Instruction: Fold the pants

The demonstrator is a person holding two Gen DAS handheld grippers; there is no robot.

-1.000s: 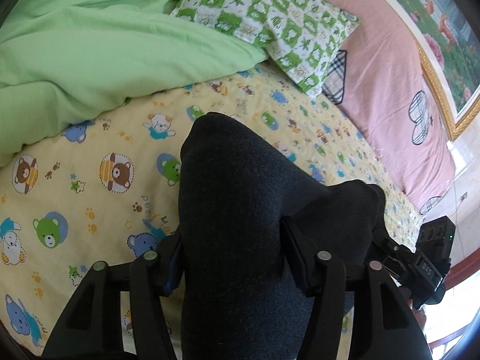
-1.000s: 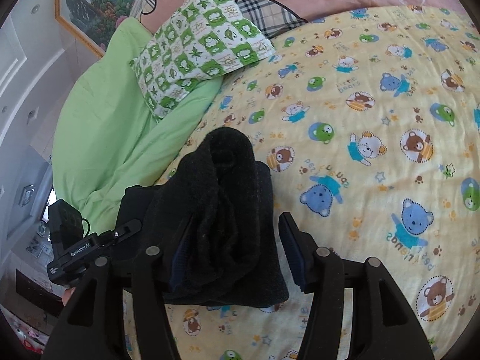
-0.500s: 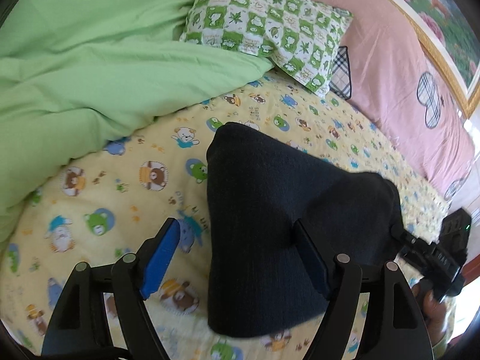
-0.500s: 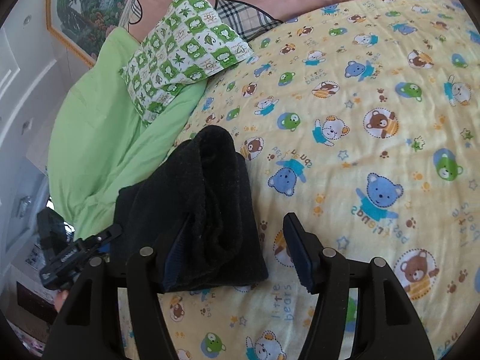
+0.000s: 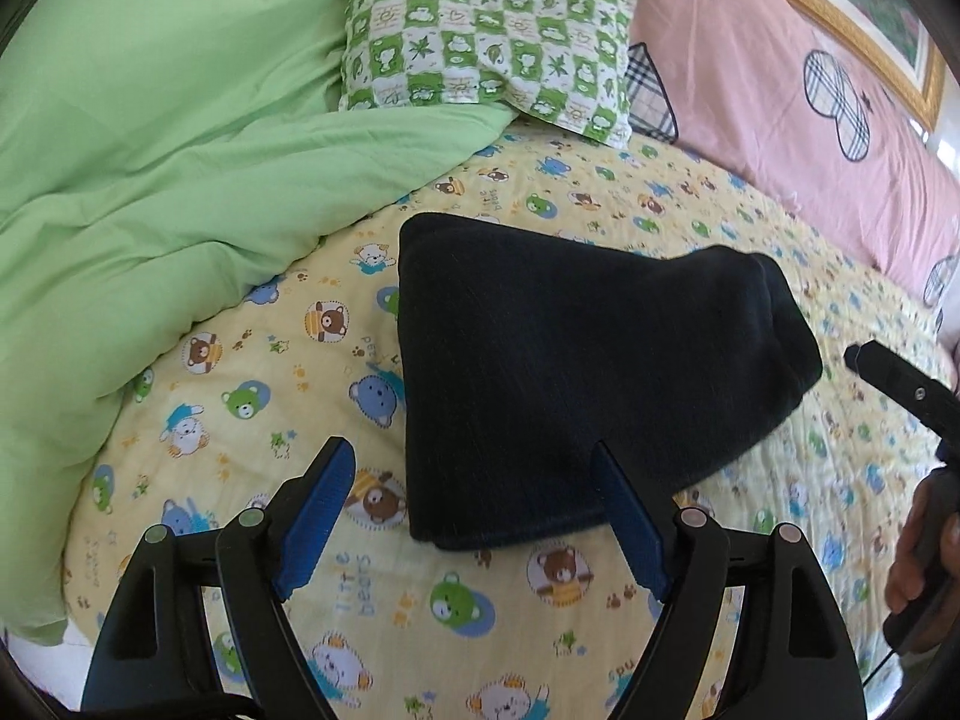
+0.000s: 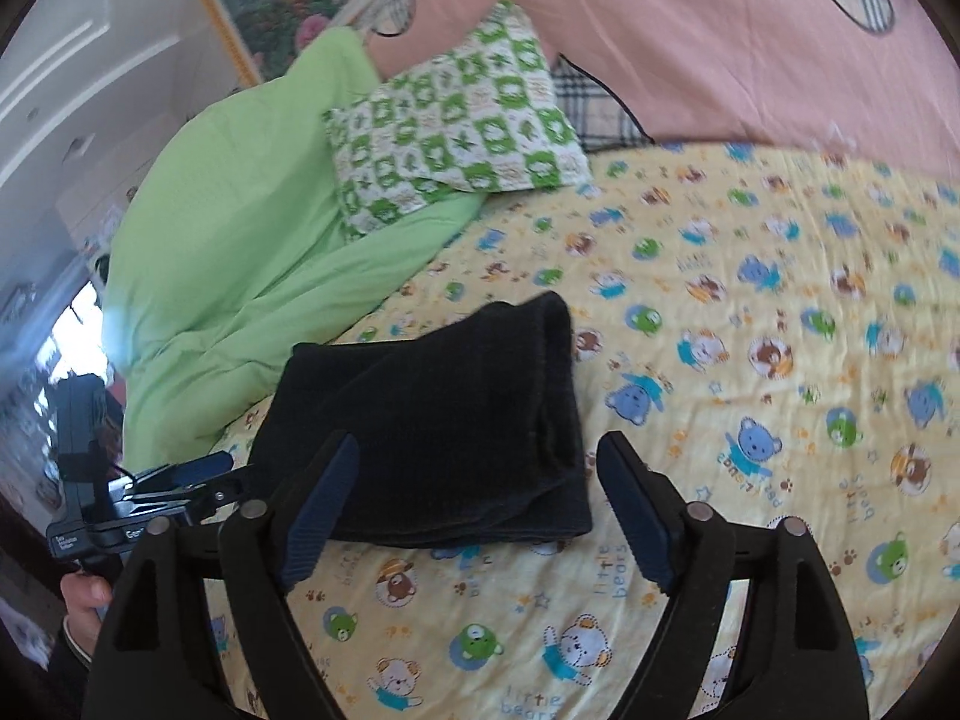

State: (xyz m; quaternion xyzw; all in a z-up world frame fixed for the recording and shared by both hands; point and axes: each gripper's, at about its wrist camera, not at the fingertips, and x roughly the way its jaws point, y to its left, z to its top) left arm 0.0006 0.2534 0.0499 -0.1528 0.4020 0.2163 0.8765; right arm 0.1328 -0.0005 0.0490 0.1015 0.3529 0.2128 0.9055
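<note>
The dark folded pants (image 5: 570,372) lie flat as a thick bundle on the yellow bear-print sheet (image 5: 252,396). My left gripper (image 5: 469,456) hovers just short of their near edge. Its jaws are opening, and the blue pads (image 5: 318,510) touch no cloth. In the right wrist view the pants (image 6: 444,420) lie just ahead with their layered edge to the right. My right gripper (image 6: 479,447) hangs above their near end. Its jaws are also opening, and nothing is pressed between them. Each view catches the other gripper, the right one (image 5: 900,384) and the left one (image 6: 168,480), at the frame's side.
A green quilt (image 5: 180,180) is heaped along the left of the bed. A green checkered pillow (image 5: 492,42) lies behind the pants, and a pink cover (image 5: 780,120) runs along the back. A framed picture (image 6: 288,0) hangs on the wall. A hand (image 5: 924,570) grips the right handle.
Both grippers have let go of the pants, opened wide and drawn back and upward. The bundle, held up a second ago, now rests flat on the sheet.
</note>
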